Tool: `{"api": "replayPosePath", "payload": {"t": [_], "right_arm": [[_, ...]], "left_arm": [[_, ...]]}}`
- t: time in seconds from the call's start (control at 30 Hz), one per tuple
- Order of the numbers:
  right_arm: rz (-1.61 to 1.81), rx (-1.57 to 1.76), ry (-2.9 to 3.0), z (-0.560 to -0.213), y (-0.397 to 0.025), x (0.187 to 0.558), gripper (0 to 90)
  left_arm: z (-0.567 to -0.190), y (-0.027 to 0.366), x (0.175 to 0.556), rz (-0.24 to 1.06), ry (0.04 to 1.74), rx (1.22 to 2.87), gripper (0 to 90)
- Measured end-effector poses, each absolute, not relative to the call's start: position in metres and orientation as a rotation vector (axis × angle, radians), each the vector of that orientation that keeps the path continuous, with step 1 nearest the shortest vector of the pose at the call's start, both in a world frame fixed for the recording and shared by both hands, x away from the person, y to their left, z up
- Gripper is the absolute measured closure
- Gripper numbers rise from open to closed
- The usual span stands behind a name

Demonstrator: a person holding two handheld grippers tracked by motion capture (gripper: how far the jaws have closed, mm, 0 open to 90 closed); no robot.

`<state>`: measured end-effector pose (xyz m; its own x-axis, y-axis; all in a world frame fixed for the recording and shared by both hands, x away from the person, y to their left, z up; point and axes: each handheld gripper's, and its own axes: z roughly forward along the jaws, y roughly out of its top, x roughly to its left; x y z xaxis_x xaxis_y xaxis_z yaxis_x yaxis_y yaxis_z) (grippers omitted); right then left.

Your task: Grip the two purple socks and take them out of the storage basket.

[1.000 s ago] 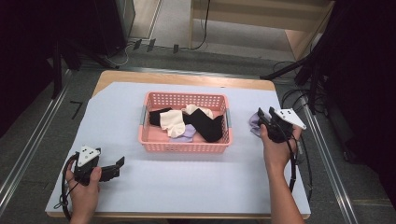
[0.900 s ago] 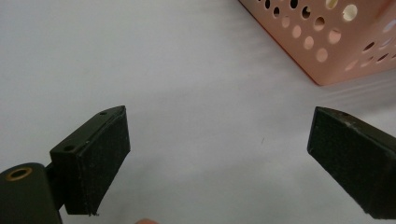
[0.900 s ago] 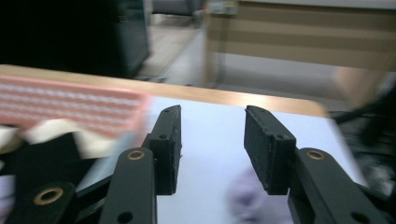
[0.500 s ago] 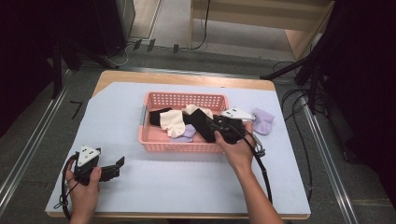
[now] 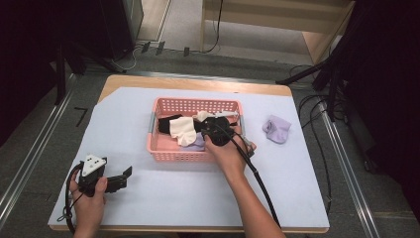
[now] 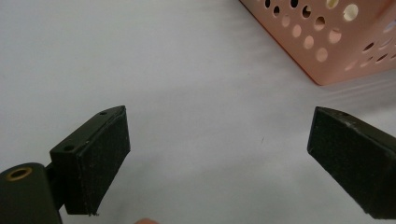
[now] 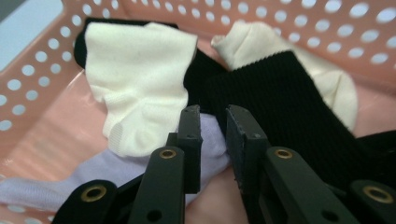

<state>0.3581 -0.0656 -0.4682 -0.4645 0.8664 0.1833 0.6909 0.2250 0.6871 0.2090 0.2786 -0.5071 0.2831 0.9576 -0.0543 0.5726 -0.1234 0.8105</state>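
A pink basket on the white table cover holds several socks. In the right gripper view a cream sock lies over a black sock, and a lavender sock lies beneath them. My right gripper is down in the basket; its jaws stand close together with the lavender sock's edge pinched between them. In the high view that gripper sits over the basket's right half. My left gripper rests open at the table's front left, jaws wide apart over bare cover.
A second lavender sock lies on the cover to the right of the basket. The basket's corner is ahead and to the right of the left gripper. Cables lie on the floor beyond the table's right edge.
My right gripper left a lavender sock on the table at the right, swung left and dropped into the basket, where its jaws have drawn together. The left gripper stayed put.
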Motion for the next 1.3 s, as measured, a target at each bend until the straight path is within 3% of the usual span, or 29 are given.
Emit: {"api": "replayPosePath", "payload": {"t": [0.37, 0.73, 0.8, 0.83, 0.87, 0.9, 1.3], "right_arm": [[0.955, 1.557, 2.37, -0.466, -0.048, 0.372, 65.2], [0.462, 1.579, 2.598, -0.477, -0.029, 0.391, 53.2], [0.434, 1.562, 2.599, -0.477, -0.026, 0.392, 57.9], [0.451, 1.578, 2.599, -0.477, -0.027, 0.393, 72.2], [0.451, 1.578, 2.599, -0.477, -0.027, 0.393, 72.2], [0.485, 1.58, 2.613, -0.476, -0.028, 0.392, 80.5], [0.984, 1.442, 2.433, -0.441, -0.048, 0.371, 81.3]], "left_arm": [[-0.507, 0.278, 0.21, 0.641, 1.392, 1.796, 6.7], [-0.507, 0.279, 0.21, 0.635, 1.39, 1.798, 6.7], [-0.507, 0.279, 0.21, 0.633, 1.391, 1.8, 6.7], [-0.507, 0.279, 0.21, 0.635, 1.39, 1.798, 6.7], [-0.507, 0.279, 0.21, 0.633, 1.391, 1.8, 6.7], [-0.507, 0.279, 0.21, 0.633, 1.391, 1.8, 6.6], [-0.507, 0.279, 0.21, 0.629, 1.392, 1.8, 6.7]]}}
